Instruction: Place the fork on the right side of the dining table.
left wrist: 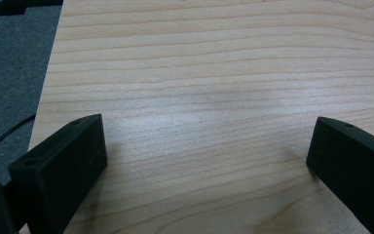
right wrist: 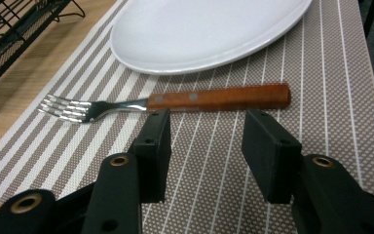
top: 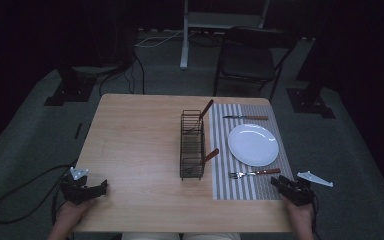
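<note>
A white plate (top: 253, 144) lies on a striped placemat (top: 240, 187) at the right of the wooden table (top: 135, 145). On the mat, a wood-handled fork (top: 254, 173) lies in front of the plate and a wood-handled knife (top: 245, 117) lies beyond it. A black wire rack (top: 192, 145) left of the mat holds two wood-handled utensils. My right gripper (top: 276, 181) rests open at the mat's near right corner; in the right gripper view the fork (right wrist: 175, 101) lies just past its fingertips (right wrist: 158, 127), and the plate (right wrist: 204, 29) beyond. My left gripper (top: 102, 186) sits open over bare wood (left wrist: 199, 97) at the near left.
A folding chair (top: 250, 55) and a white stand (top: 185, 35) are beyond the table's far edge. Black tripod feet (top: 67, 92) and cables lie on the grey carpet at the left. The table's left half is bare wood.
</note>
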